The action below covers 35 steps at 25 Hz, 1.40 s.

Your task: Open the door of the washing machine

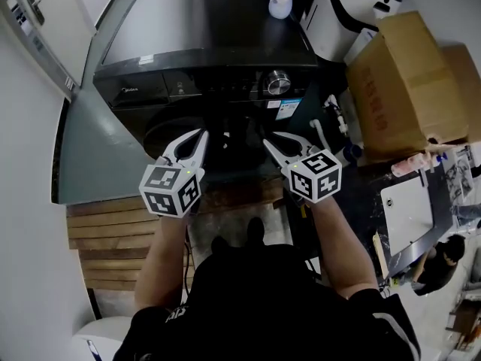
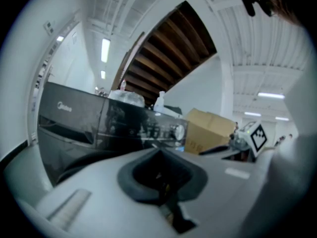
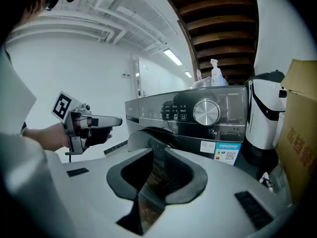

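1. Facing the black, front-loading washing machine (image 1: pixel 203 43), the person holds both tools before its front face, apparently so that either can reach the door.
2. The round, dark door (image 1: pixel 176 134) sits below the control panel, which carries a silver metal dial (image 1: pixel 278 82). The door appears closed, so the opening is judged not yet begun. Its handle cannot be made out.
3. Left gripper (image 1: pixel 197 141): jaws pressed together, with nothing between them. In the head view it shows over the door's left part, pointing almost level toward the machine.
4. Right gripper (image 1: pixel 275 143): jaws a narrow way apart and empty. It points slightly downward at the door's right side, beneath the dial, which suggests it is the tool made ready to catch the door's edge.
5. Both forearms reach straight forward from the body, roughly parallel, with the marker cubes uppermost and the two grippers well apart.
6. A brown cardboard box (image 1: pixel 406 81) stands to the machine's right, away from the door's front.
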Each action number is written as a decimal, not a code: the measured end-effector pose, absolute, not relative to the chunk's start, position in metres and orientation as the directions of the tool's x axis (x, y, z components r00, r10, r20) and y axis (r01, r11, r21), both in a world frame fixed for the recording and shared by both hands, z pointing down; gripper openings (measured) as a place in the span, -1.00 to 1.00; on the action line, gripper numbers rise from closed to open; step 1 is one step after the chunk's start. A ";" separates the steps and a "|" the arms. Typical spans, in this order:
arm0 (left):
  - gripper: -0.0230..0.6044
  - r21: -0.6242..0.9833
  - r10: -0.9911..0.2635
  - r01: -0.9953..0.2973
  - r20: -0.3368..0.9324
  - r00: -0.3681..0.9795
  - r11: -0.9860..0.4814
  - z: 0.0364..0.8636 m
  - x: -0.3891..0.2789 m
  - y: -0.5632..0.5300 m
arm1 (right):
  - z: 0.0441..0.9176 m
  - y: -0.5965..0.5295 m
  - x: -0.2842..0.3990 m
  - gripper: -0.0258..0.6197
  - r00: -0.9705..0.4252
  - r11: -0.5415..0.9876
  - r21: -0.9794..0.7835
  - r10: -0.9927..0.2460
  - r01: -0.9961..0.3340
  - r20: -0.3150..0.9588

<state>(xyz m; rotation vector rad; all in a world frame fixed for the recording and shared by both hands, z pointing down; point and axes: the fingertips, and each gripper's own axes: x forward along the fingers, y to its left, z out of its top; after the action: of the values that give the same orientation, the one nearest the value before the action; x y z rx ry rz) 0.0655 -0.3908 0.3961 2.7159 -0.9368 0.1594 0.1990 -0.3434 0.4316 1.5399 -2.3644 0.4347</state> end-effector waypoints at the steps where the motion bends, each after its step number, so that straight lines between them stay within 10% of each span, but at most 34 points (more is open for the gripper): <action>1: -0.90 0.210 -0.594 -0.622 0.187 0.783 -0.754 0.395 0.067 -0.392 | 0.433 -0.348 0.201 -0.71 -0.396 0.394 -0.092 -0.826 -0.914 0.400; 35: -0.90 0.237 -0.695 -0.753 0.290 0.658 -0.614 0.420 0.055 -0.410 | 0.540 -0.434 0.224 -0.28 -0.466 0.638 0.023 -0.586 -0.770 0.663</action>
<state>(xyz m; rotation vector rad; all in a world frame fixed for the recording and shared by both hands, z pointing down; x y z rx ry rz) 0.0547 -0.4096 0.4201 2.5395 -1.1500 0.2405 0.2245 -0.4337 0.5402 1.0528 -2.2136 0.3701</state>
